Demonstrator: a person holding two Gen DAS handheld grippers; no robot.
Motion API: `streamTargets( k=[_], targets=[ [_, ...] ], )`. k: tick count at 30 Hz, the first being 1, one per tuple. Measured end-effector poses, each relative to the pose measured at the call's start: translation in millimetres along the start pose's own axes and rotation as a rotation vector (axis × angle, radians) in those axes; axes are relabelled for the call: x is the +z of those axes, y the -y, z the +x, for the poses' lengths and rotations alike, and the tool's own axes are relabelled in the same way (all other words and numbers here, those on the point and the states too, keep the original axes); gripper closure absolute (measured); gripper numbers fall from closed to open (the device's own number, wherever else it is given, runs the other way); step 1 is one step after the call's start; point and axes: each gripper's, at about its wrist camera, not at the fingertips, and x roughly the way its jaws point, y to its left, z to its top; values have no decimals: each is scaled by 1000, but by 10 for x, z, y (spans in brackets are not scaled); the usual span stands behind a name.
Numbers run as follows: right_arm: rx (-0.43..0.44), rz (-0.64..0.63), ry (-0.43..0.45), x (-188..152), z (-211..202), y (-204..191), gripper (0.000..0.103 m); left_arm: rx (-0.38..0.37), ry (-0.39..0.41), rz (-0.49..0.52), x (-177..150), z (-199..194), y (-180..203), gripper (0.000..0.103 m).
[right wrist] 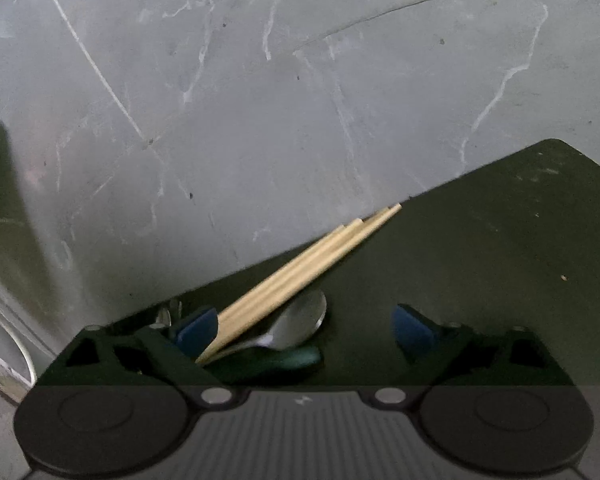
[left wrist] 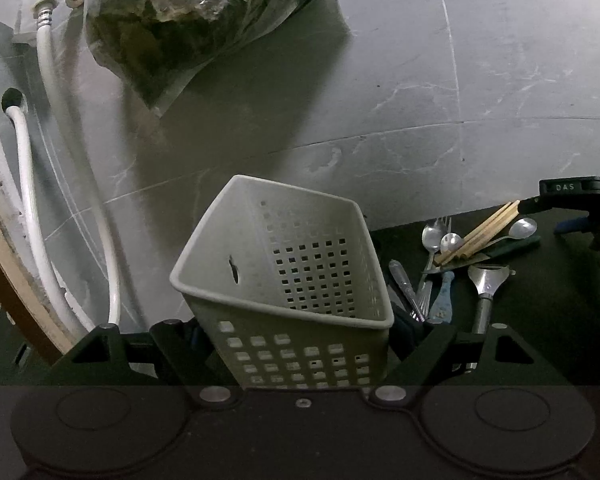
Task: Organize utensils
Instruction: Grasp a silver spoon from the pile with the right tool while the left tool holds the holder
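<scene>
My left gripper (left wrist: 300,344) is shut on a white perforated utensil basket (left wrist: 288,264), holding it tilted with its empty inside facing me. To its right a pile of utensils lies on a dark mat (left wrist: 540,300): wooden chopsticks (left wrist: 480,236), spoons (left wrist: 432,236), a peeler (left wrist: 486,284), a knife (left wrist: 504,250). My right gripper (right wrist: 306,336) is open and low over the pile, with the chopsticks (right wrist: 308,264), a spoon (right wrist: 300,320) and a green handle (right wrist: 284,360) lying between its blue pads (right wrist: 198,330). It also shows at the right edge of the left wrist view (left wrist: 572,192).
Grey marbled tile (left wrist: 400,80) lies beyond the mat. A plastic bag of dark greens (left wrist: 192,12) sits at the back left. White hoses (left wrist: 52,168) and a tap fitting run along the left wall.
</scene>
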Motion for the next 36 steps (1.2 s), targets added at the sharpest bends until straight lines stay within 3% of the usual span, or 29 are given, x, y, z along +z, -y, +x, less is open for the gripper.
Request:
streamTargets(
  k=[5, 8, 9, 14, 16, 18, 27, 36],
  targets=[
    [29, 4, 11, 82, 106, 2, 21, 16, -7, -7, 12, -6, 18, 19],
    [48, 21, 12, 104, 178, -3, 36, 23, -10, -10, 15, -17, 33, 19],
    [52, 30, 12, 95, 195, 1, 46, 25, -11, -10, 18, -21, 41, 19],
    [48, 76, 26, 41, 228, 19, 62, 32, -16, -16, 22, -37, 49, 19],
    [28, 86, 25, 26, 232, 12, 83, 34, -16, -17, 22, -39, 53, 19],
    [22, 102, 22, -5, 242, 30, 95, 33, -15, -16, 20, -41, 53, 19],
    [68, 236, 66, -74, 113, 123, 102, 20, -15, -12, 25, -43, 20, 20],
    [50, 115, 171, -28, -364, -229, 102, 7, -3, -4, 13, -33, -12, 20]
  ],
)
